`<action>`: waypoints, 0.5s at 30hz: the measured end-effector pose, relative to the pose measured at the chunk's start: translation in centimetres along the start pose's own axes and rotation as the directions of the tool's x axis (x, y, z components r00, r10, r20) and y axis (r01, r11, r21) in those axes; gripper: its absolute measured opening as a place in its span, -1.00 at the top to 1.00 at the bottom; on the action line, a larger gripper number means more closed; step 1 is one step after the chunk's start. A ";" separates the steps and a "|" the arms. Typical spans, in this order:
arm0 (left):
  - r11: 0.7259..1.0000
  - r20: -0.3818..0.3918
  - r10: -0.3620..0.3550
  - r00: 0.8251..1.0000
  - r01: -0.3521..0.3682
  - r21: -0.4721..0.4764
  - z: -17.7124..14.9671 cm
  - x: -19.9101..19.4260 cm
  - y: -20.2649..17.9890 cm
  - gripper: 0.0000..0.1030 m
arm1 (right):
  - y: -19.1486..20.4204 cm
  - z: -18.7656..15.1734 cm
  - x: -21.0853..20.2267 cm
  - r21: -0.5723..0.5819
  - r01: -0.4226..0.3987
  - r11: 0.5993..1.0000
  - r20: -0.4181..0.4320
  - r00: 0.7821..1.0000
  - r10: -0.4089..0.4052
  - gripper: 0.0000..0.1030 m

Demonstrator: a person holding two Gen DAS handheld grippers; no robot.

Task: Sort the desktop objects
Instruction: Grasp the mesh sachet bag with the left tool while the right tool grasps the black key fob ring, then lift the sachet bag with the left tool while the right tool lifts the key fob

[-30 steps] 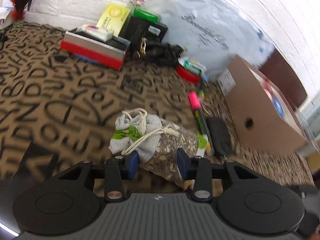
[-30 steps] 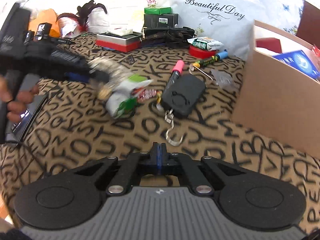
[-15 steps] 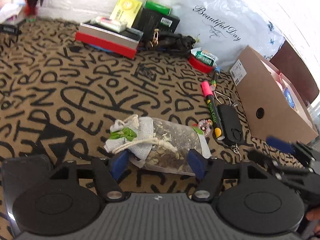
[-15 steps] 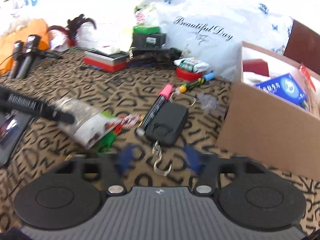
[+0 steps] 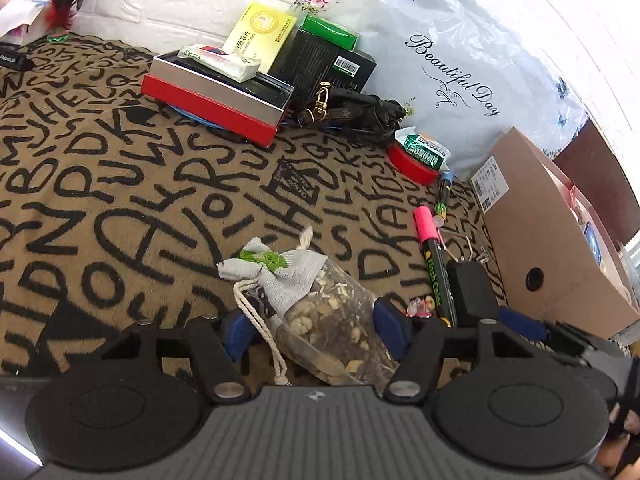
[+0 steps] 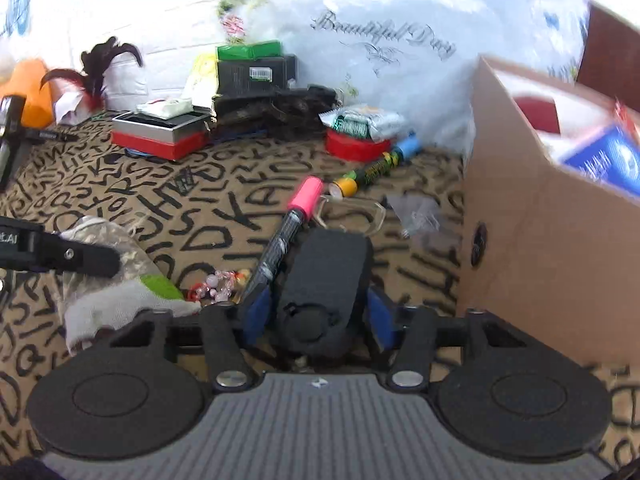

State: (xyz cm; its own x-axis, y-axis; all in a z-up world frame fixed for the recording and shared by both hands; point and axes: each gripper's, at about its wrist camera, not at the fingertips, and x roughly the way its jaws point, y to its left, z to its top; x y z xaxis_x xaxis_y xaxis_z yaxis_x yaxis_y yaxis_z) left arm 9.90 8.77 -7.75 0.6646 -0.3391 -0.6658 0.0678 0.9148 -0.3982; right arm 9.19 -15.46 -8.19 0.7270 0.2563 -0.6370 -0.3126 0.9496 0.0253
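A mesh sachet of dried bits with a grey drawstring top lies on the letter-print cloth. My left gripper straddles it with its jaws closing, and the left pad stands clear of the bag. A black hand scale with a metal hook lies beside a pink-capped marker. My right gripper is around the scale's near end. Its jaws are closing, and the pads sit close beside the scale's sides. The sachet and the left gripper's finger show at the left of the right wrist view.
An open cardboard box holding a blue packet stands just right of the scale. At the back are a red-and-silver box, black boxes, a dark strap bag, a red tin and a white pillow. Small beads lie between sachet and scale.
The left gripper opened and let go of the sachet, which now rests on the cloth. The right gripper went from shut to open and moved forward over the black scale.
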 end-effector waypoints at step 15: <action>0.999 0.002 0.026 1.000 -0.027 0.044 -0.3 1.0 -1.2 -0.40 | -0.2 0.0 1.5 -0.072 0.047 0.996 -0.024 0.998 -0.049 0.03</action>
State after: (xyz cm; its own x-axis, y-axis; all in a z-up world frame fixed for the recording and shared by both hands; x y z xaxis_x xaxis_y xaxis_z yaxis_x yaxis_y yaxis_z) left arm 10.23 7.33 -8.11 0.6677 -0.3143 -0.6748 0.0828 0.9322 -0.3522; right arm 10.33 -15.23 -9.18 0.7265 0.2048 -0.6560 -0.3211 0.9451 -0.0606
